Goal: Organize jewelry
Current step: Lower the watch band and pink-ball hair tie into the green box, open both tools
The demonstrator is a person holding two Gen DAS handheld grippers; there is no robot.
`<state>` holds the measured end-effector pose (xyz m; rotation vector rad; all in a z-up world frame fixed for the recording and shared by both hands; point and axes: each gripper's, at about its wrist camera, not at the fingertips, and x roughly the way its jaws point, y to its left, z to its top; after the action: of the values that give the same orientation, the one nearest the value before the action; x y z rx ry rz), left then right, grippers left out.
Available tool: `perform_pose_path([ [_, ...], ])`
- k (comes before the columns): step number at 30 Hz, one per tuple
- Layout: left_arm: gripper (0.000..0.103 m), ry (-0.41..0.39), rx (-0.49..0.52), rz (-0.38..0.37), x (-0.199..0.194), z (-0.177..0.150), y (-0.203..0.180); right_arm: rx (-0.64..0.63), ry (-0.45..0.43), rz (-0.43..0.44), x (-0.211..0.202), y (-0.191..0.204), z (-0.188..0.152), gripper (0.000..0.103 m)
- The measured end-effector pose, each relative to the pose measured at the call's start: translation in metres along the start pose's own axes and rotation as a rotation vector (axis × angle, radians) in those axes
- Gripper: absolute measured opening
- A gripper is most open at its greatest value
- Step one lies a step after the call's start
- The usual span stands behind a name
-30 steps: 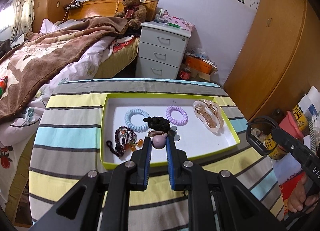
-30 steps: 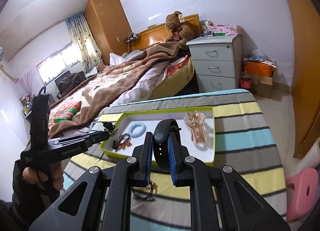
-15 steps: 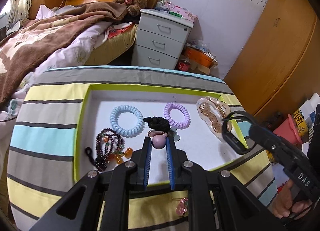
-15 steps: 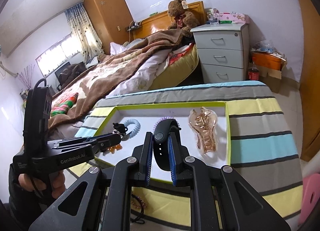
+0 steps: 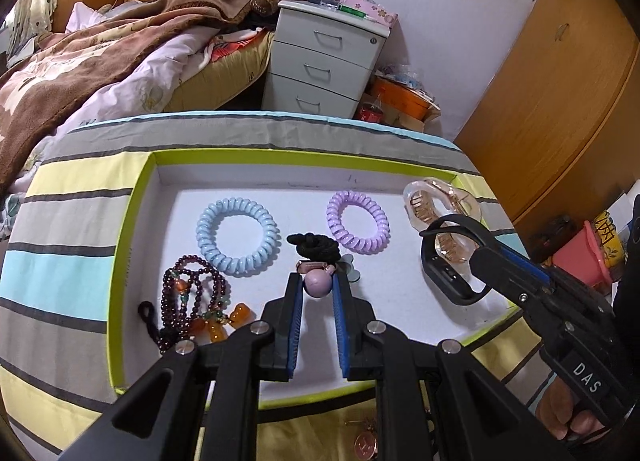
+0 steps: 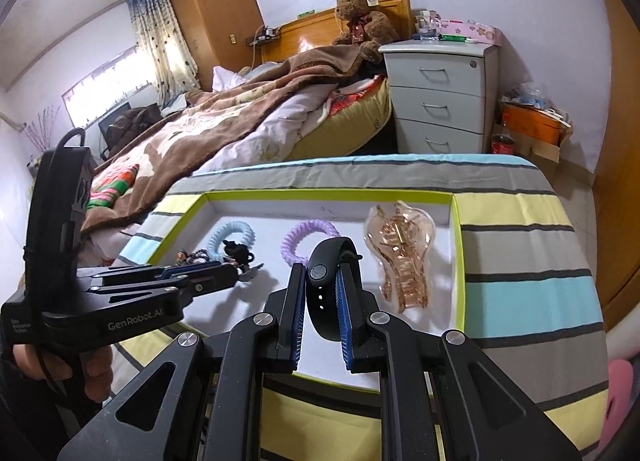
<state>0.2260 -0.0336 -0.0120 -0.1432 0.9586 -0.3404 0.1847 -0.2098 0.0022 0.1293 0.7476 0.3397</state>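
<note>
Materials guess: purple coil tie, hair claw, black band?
Coil tie: glossy plastic, by the sheen on its spiral ridges. Hair claw: clear amber plastic, probably acrylic; metallic-looking teeth show through. Black band: matte, likely silicone; strap holes.

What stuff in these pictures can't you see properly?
- Left wrist view: a pink pendant on the striped cloth, half hidden behind the left gripper and cut off by the bottom edge.
- Left wrist view: the rose-gold hair claw, its near end covered by the black wristband held in the right gripper.
- Right wrist view: the dark bead bracelet, mostly hidden behind the left gripper's fingers.
</note>
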Motion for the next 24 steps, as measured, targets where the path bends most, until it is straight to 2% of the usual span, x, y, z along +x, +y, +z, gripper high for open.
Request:
perform_pose_path([
  [5,0.016,-0.006,0.018,0.031,0.002,-0.001,-0.004,-0.008,0.005,-0.014,0.001,-0.003,-0.004,0.016],
  [18,0.016,0.005,0.013,0.045,0.005,-0.004,-0.007,0.003,0.016,-0.03,-0.002,-0.009,-0.01,0.016],
  [20,0.02,0.013,0.005,0.05,0.007,-0.005,-0.005,0.004,0.018,-0.037,-0.003,-0.009,-0.011,0.016],
  [22,0.029,0.016,0.003,0.051,0.007,-0.005,-0.004,0.003,0.019,-0.039,-0.002,-0.009,-0.011,0.016],
  [24,0.029,0.016,0.007,0.045,0.006,-0.006,-0.005,0.001,0.018,-0.045,-0.002,-0.008,-0.011,0.016],
])
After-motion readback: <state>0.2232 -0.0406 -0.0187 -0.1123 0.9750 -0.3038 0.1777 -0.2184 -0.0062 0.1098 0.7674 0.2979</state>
